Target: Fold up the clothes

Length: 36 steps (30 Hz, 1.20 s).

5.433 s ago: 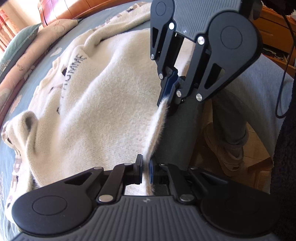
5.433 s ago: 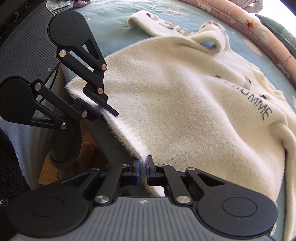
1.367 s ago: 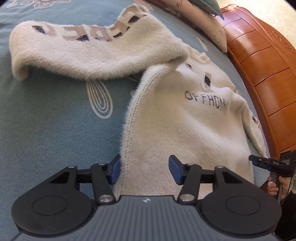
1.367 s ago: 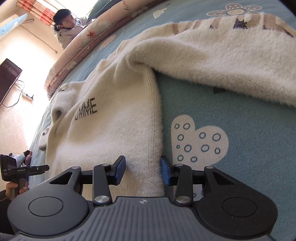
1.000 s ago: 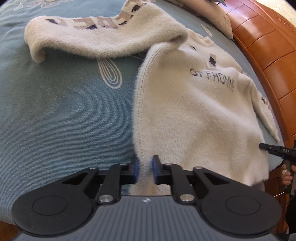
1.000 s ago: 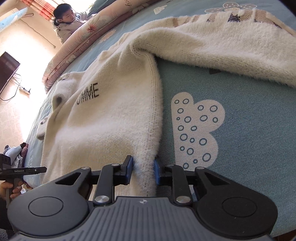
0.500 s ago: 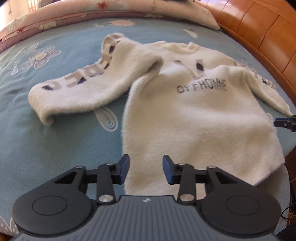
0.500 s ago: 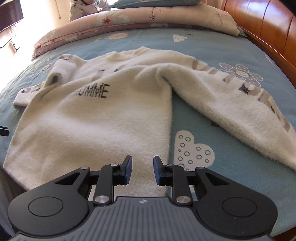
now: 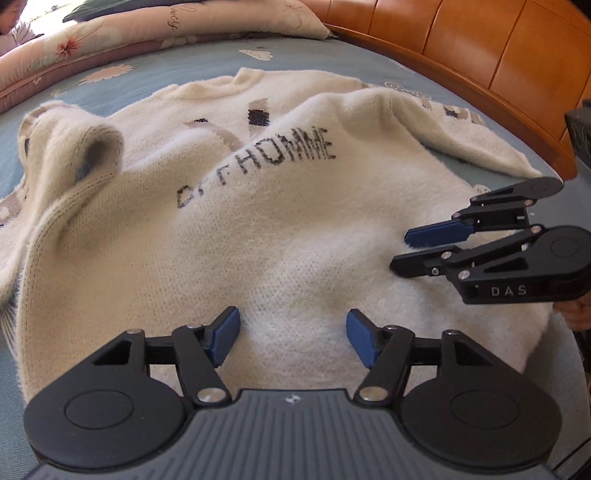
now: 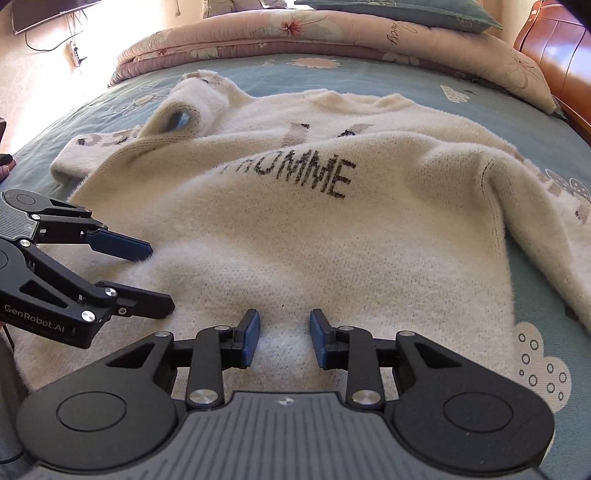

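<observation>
A cream fuzzy sweater (image 9: 258, 221) with dark "OFF HOMME" lettering lies spread on the blue bedspread (image 9: 303, 59); it also shows in the right wrist view (image 10: 332, 236). Its lower half is folded up over the chest. Both sleeves lie out to the sides, the left one (image 9: 70, 147) bunched up. My left gripper (image 9: 291, 338) is open and empty over the sweater's near edge. My right gripper (image 10: 282, 341) is open and empty beside it, and shows at the right of the left wrist view (image 9: 399, 251). The left gripper shows at the left of the right wrist view (image 10: 160, 273).
A rolled floral quilt (image 10: 295, 33) and pillows lie along the far side of the bed. An orange wooden headboard (image 9: 480, 48) runs along the right. The bed's near edge lies just under both grippers.
Both grippers let go of the sweater's side edges, opened, and moved toward the middle of the near edge. They now sit close together, each visible in the other's view.
</observation>
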Motion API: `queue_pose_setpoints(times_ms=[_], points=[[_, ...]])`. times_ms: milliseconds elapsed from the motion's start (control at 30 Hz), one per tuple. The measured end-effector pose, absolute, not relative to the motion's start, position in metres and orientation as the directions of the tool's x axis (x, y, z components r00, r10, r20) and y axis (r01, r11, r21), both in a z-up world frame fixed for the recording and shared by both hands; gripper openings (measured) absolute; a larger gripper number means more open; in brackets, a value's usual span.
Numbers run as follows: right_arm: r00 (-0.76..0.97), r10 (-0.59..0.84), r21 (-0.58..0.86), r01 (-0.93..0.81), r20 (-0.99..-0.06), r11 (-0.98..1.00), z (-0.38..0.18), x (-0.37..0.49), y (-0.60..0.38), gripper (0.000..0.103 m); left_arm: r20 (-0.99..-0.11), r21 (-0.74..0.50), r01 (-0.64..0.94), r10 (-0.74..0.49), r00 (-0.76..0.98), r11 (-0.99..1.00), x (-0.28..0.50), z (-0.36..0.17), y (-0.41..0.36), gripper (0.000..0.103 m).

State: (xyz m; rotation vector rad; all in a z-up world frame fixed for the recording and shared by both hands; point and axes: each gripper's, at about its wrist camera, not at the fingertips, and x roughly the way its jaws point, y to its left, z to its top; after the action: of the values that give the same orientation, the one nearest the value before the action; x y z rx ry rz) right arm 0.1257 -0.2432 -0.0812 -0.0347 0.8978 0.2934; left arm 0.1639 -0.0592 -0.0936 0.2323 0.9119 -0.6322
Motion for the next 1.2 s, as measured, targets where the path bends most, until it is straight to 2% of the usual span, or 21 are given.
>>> queue_pose_setpoints(times_ms=[100, 333, 433, 600, 800, 933, 1033, 1200], points=[[0.581, 0.226, 0.091, -0.252, -0.782, 0.963, -0.078, 0.113, -0.247, 0.045, -0.803, -0.044, 0.600, -0.386, 0.455, 0.799, 0.150, -0.093, -0.045, 0.069], [0.614, 0.226, 0.114, -0.216, -0.756, 0.970, -0.062, 0.112, -0.242, 0.046, -0.780, -0.062, 0.569, -0.395, 0.485, 0.820, 0.155, -0.071, -0.040, 0.069], [0.610, 0.235, 0.131, -0.210, -0.757, 0.969, -0.064, 0.121, -0.232, 0.051, -0.789, -0.080, 0.566, -0.399, 0.467, 0.821, 0.163, -0.079, -0.049, 0.072], [0.598, 0.178, 0.110, -0.149, -0.781, 0.983, -0.081, 0.113, -0.246, 0.051, -0.807, -0.068, 0.504, -0.344, 0.479, 0.861, 0.154, -0.091, -0.025, 0.072], [0.629, 0.175, 0.222, -0.003, -0.757, 0.975, -0.083, 0.086, -0.284, 0.051, -0.859, -0.058, 0.425, -0.262, 0.439, 0.904, 0.127, -0.089, 0.016, 0.072], [0.610, 0.103, 0.137, 0.010, -0.785, 0.990, -0.080, 0.092, -0.266, 0.054, -0.876, -0.015, 0.386, -0.198, 0.439, 0.923, 0.120, -0.083, 0.018, 0.076], [0.606, 0.071, 0.102, 0.018, -0.792, 0.995, -0.059, 0.098, -0.259, 0.054, -0.853, -0.007, 0.359, -0.193, 0.485, 0.933, 0.119, -0.058, 0.014, 0.075], [0.736, 0.037, 0.065, 0.009, -0.675, 0.998, 0.025, 0.091, -0.259, 0.057, -0.776, -0.030, 0.363, -0.251, 0.579, 0.931, 0.126, 0.011, -0.002, 0.076]])
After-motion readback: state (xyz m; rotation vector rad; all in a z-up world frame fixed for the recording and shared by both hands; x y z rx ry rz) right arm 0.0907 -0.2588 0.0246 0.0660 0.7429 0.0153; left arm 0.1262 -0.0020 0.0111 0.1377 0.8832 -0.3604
